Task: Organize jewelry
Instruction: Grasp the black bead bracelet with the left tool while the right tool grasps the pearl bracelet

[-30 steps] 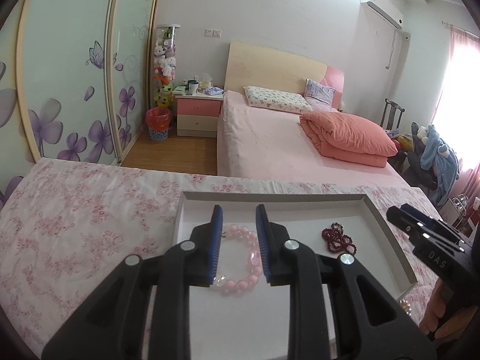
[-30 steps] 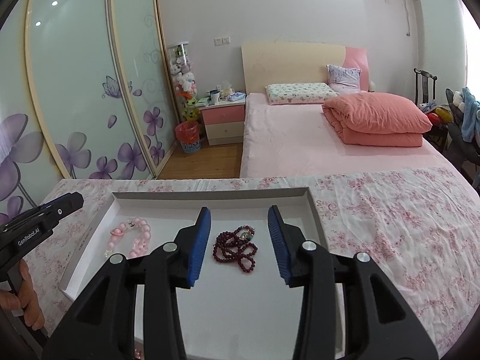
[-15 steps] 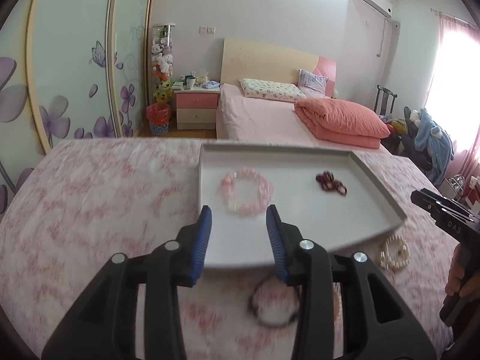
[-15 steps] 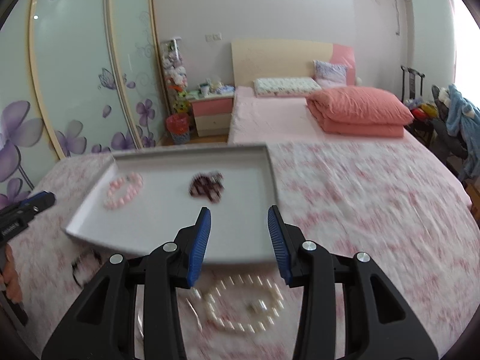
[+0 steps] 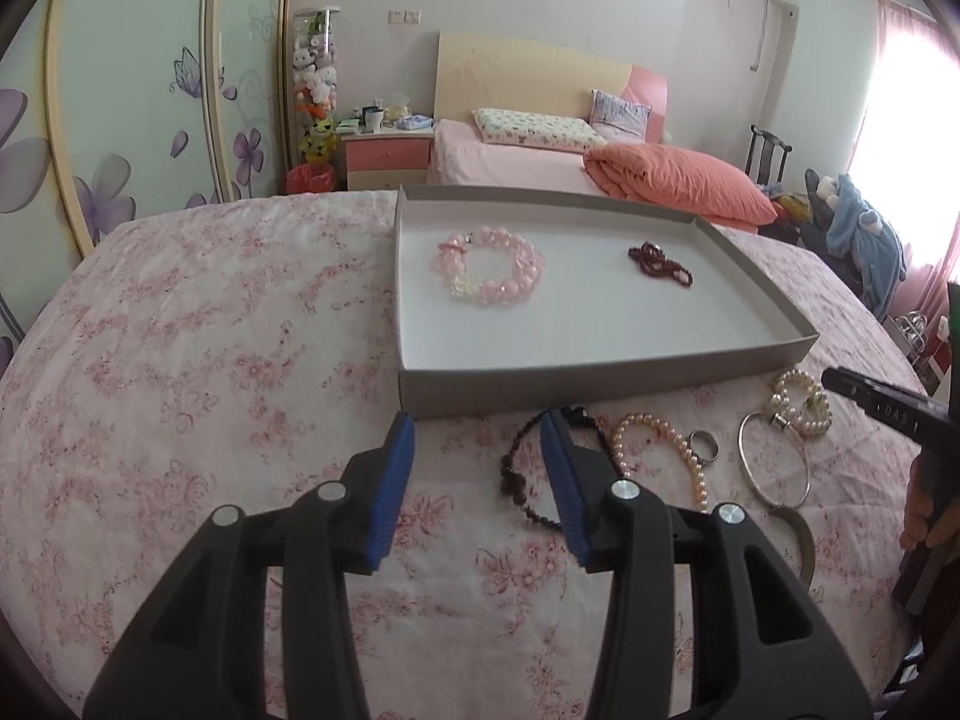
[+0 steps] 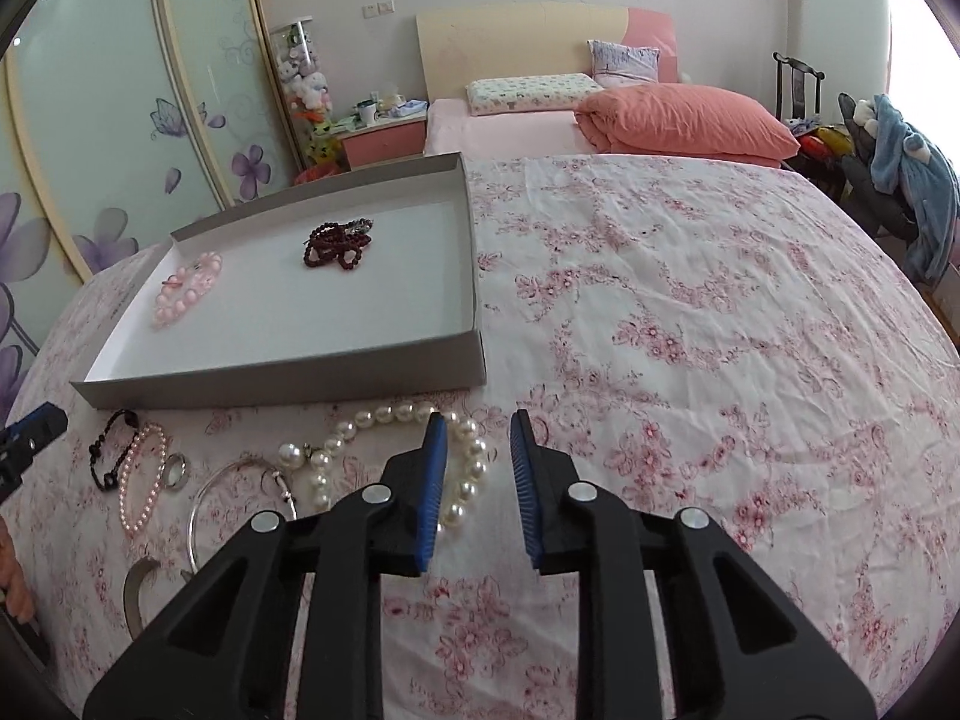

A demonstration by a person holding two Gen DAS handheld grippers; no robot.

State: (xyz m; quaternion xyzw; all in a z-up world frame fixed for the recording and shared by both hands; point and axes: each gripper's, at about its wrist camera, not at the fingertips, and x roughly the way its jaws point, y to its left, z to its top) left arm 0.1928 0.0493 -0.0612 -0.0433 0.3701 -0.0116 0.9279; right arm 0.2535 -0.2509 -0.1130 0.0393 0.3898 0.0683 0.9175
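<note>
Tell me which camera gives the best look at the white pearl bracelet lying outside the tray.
The right wrist view. There the white pearl bracelet lies close and large on the floral cloth, just ahead of the closing right gripper, only partly hidden by one finger. The left wrist view shows it small and bunched at the far right edge.

We hold our left gripper (image 5: 477, 423) tilted down over the cloth, its blue pads (image 5: 393, 480) apart and the jaws opening, with nothing between them. Our right gripper (image 6: 478, 423) tilts down the same way, its jaws closing but with a clear gap left (nothing pressed between the pads (image 6: 433, 492)). In the left view our right hand (image 5: 930, 516) shows at the frame's edge, fingers wrapped round the handle; in the right view only a sliver of our left hand (image 6: 12, 582) appears.
</note>
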